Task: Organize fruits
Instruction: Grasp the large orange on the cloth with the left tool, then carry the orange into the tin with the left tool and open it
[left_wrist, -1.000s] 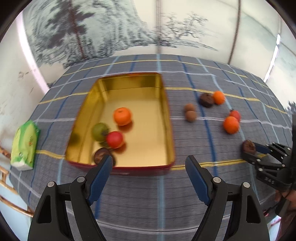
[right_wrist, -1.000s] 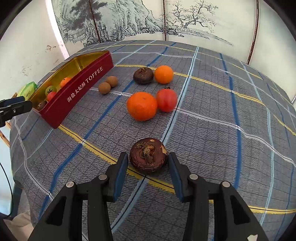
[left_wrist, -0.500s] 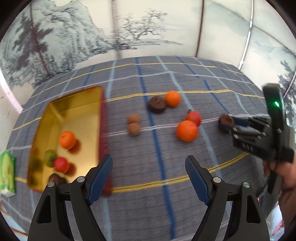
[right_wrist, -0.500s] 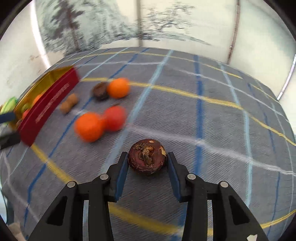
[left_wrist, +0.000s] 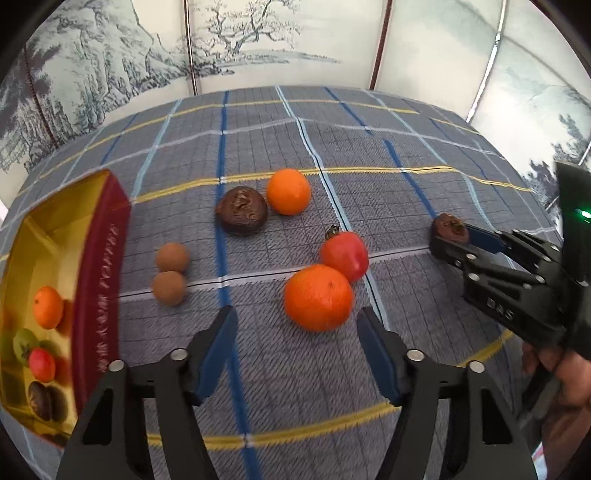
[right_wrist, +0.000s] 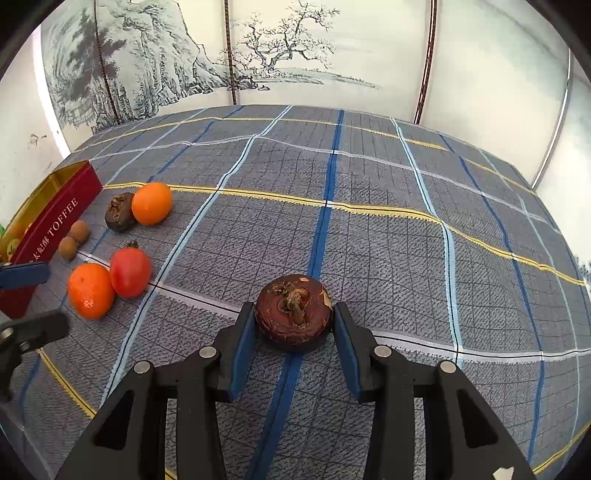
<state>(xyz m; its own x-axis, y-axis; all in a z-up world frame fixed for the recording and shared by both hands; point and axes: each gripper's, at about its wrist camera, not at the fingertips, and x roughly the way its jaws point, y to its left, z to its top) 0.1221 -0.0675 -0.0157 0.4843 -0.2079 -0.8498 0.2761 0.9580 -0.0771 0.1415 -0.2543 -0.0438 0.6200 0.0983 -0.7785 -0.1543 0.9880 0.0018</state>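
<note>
My right gripper is shut on a dark brown round fruit held low over the checked cloth; the left wrist view shows it at the right. My left gripper points down at a large orange. Its jaws are closing, with the orange just ahead of the tips and untouched. A red fruit touches that orange. Farther back lie another dark fruit, a small orange and two small brown fruits. The red and gold tin at the left holds several fruits.
A person's hand holds the right gripper at the right edge. Painted screen panels stand behind the table. The cloth's near edge drops off at the lower left. Bare cloth spreads to the right of the held fruit.
My left gripper swung right from above the tin to the loose fruits, and its jaws narrowed. My right gripper, still gripping the dark fruit, shifted so the fruit group slid left in its view.
</note>
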